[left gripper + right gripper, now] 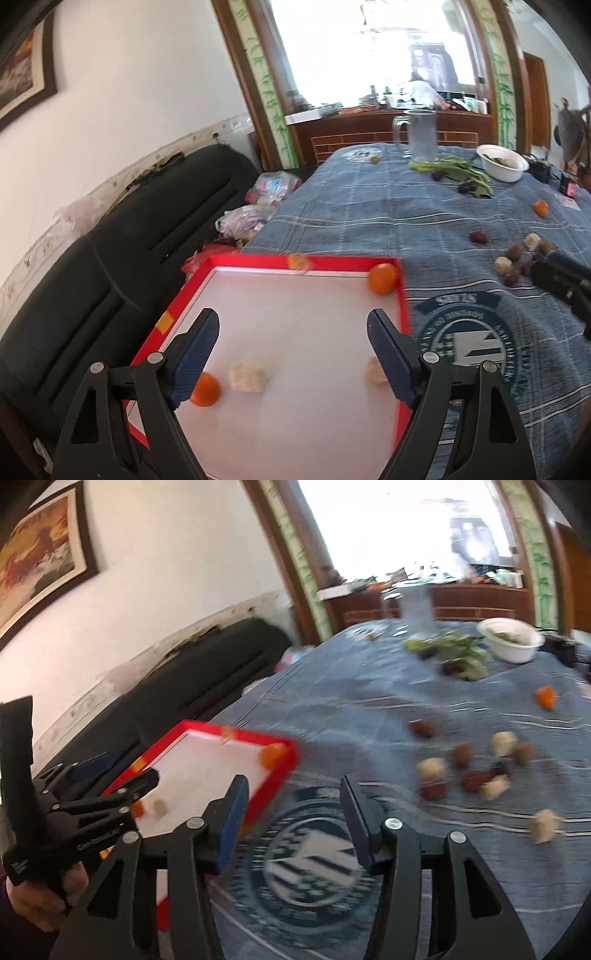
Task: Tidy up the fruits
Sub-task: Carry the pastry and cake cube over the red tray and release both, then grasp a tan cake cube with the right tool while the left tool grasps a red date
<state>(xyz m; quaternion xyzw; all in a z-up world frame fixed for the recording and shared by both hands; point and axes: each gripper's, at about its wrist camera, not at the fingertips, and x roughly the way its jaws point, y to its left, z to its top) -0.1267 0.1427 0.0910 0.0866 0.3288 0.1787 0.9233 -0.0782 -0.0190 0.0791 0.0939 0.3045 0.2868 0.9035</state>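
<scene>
while the left gripper [291,343] hangs over the red tray [402,306], its jaws stand wide apart with nothing between them; two tangerines [382,277] and two pale fruits [246,376] already lie on the white floor of the tray.

in the right wrist view the right gripper [293,812] is partly apart and empty, above the blue cloth on the desk [351,701]. the loose pile of brown and pale fruits [472,775] sits ahead to the right, another tangerine [546,696] farther off. best to pick one outlying piece, straddle it squarely, and close gently so neighbours do not roll.
</scene>
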